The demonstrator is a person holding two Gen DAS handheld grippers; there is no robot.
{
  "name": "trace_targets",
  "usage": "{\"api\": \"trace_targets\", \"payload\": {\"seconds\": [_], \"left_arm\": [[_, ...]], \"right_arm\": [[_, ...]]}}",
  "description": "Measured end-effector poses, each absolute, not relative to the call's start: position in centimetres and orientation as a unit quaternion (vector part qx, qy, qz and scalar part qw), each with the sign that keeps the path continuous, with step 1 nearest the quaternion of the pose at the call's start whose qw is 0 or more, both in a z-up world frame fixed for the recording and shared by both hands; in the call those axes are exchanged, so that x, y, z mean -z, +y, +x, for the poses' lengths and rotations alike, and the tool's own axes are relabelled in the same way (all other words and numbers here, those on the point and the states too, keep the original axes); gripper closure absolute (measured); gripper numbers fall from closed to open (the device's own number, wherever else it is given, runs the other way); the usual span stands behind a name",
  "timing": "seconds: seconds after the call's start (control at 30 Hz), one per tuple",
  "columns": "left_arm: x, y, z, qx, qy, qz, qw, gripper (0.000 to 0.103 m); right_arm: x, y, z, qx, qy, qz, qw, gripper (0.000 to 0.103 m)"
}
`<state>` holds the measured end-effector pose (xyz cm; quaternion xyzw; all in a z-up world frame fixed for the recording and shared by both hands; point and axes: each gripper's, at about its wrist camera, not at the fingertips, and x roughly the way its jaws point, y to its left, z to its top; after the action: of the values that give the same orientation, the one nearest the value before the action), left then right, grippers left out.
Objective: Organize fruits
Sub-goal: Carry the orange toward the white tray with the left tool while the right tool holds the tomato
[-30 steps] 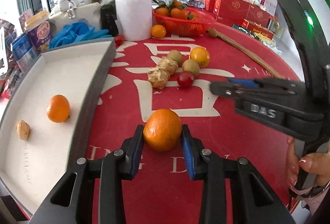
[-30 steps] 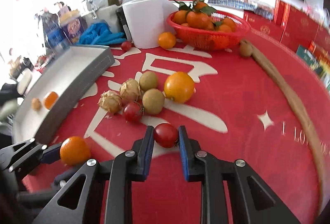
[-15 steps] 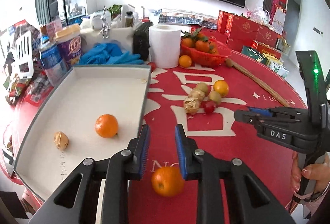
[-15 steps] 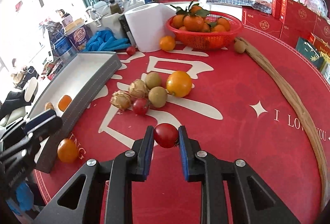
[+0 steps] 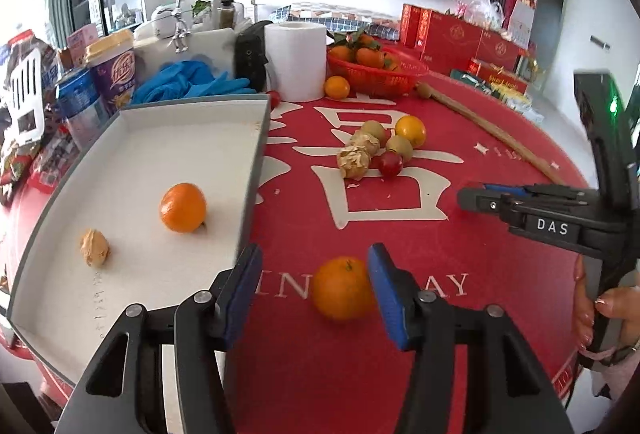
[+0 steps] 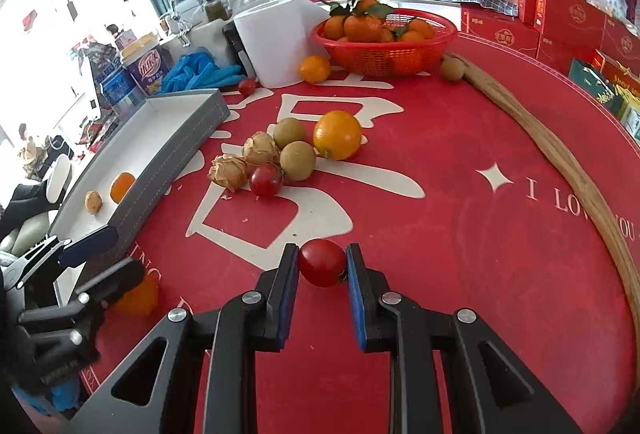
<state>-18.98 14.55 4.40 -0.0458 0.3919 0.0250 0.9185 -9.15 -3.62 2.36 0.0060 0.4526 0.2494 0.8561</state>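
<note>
Over the red surface, my left tool is opening around an orange; my right tool pinches a tomato.

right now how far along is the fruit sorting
Done: one orange and a walnut lie in the grey tray. In hand: the right gripper is clamped on a cherry tomato; the left gripper is opening around an orange on the cloth. Left: the loose cluster mid-table.

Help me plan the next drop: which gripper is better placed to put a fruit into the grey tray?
Right, probably. The right gripper is shut on a cherry tomato. The left gripper, beside the tray, is opening and its orange looks unheld.
</note>
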Motion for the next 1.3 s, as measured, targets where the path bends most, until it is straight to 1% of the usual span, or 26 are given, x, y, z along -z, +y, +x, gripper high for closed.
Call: {"api": "trace_targets", "payload": {"seconds": [0.1, 0.33, 0.37, 0.43, 0.53, 0.6, 0.8, 0.97, 1.13, 1.3], "left_arm": [[-4.5, 14.5, -19.5, -0.016, 0.399, -0.036, 0.916, 0.044], [-2.7, 10.6, -19.0, -0.023, 0.434, 0.016, 0.901, 0.044], [-2.1, 10.3, -18.7, -0.026, 0.444, 0.018, 0.895, 0.044], [-1.9, 10.2, -18.8, -0.031, 0.438, 0.007, 0.899, 0.044], [-1.6, 10.5, -18.4, -0.030, 0.439, -0.009, 0.898, 0.050], [-1.6, 10.8, -18.1, -0.033, 0.437, -0.018, 0.899, 0.062], [-2.1, 11.1, -18.1, -0.032, 0.435, -0.029, 0.899, 0.063], [-4.4, 12.6, -18.9, -0.044, 0.402, -0.044, 0.913, 0.063], [-6.2, 16.0, -19.6, -0.087, 0.369, -0.054, 0.924, 0.063], [-5.5, 20.3, -20.4, -0.135, 0.373, -0.075, 0.915, 0.063]], "right_arm": [[-2.0, -4.4, -9.5, -0.252, 0.452, 0.020, 0.855, 0.078], [-1.7, -5.0, -9.5, -0.268, 0.452, 0.049, 0.849, 0.078], [-1.6, -5.1, -9.4, -0.270, 0.452, 0.052, 0.849, 0.078], [-1.6, -5.2, -9.4, -0.273, 0.452, 0.055, 0.848, 0.078], [-1.6, -5.3, -9.4, -0.275, 0.452, 0.060, 0.847, 0.078], [-1.6, -5.3, -9.4, -0.276, 0.452, 0.061, 0.846, 0.078], [-1.7, -5.0, -9.6, -0.268, 0.450, 0.046, 0.851, 0.078], [-2.2, -4.4, -10.0, -0.264, 0.450, 0.027, 0.853, 0.078], [-3.3, -3.0, -9.8, -0.281, 0.450, 0.033, 0.847, 0.078], [-4.5, 0.8, -10.1, -0.305, 0.443, 0.007, 0.843, 0.078]]}}
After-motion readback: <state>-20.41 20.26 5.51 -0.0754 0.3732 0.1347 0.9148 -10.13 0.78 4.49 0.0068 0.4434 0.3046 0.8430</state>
